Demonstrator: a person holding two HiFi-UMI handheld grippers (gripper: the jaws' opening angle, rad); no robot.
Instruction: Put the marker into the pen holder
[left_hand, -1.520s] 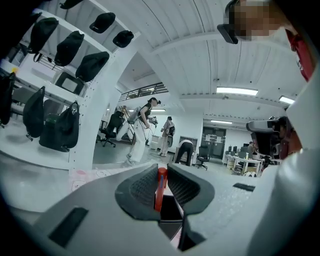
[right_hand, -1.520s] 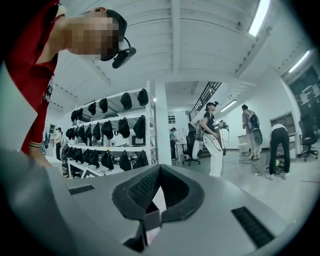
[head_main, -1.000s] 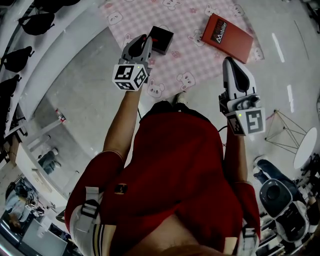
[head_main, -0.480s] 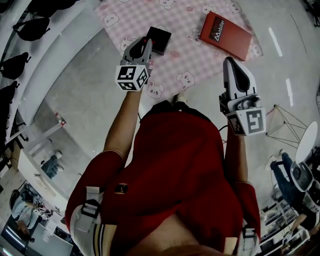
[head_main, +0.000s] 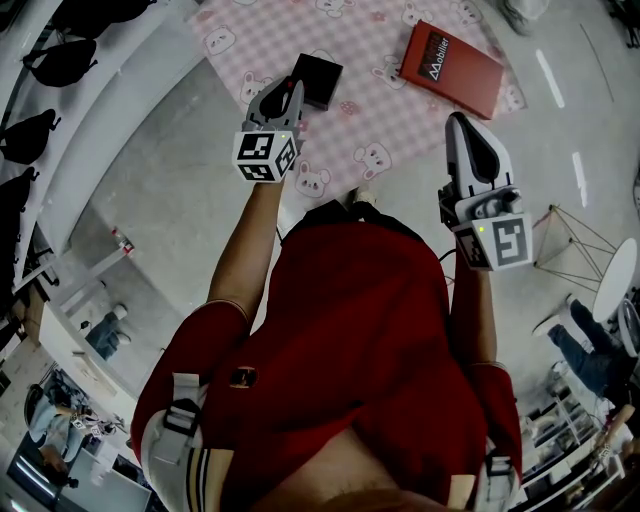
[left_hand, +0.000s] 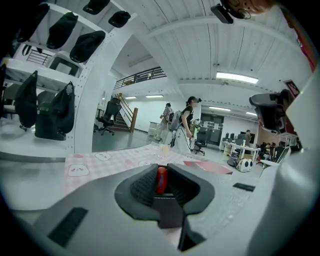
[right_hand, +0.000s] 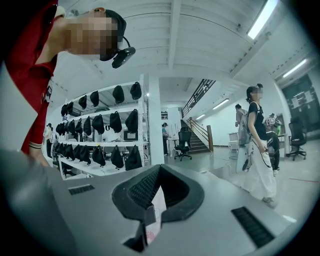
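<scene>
The black pen holder (head_main: 317, 79) stood on a pink checked cloth (head_main: 385, 115) printed with bear faces, at about 12 o'clock in the head view. Its inside showed only as dark, so what it held could not be told. The left gripper (head_main: 289, 92) hung with its tips just beside the holder, which lay at roughly 1 o'clock from them. Whether they touched could not be told. In the left gripper view its jaws were clamped on the red marker (left_hand: 161, 180), which stood upright between the ribbed pads, so it was in the grip and outside the holder.

A flat red book (head_main: 451, 70) lay on the cloth at 3 o'clock from the holder, well apart from it. It carried white lettering that seemed to read "Mobilier". The right gripper (head_main: 459, 124) sat at 5 o'clock from the book, its jaws pressed together at the tips with nothing between them.
</scene>
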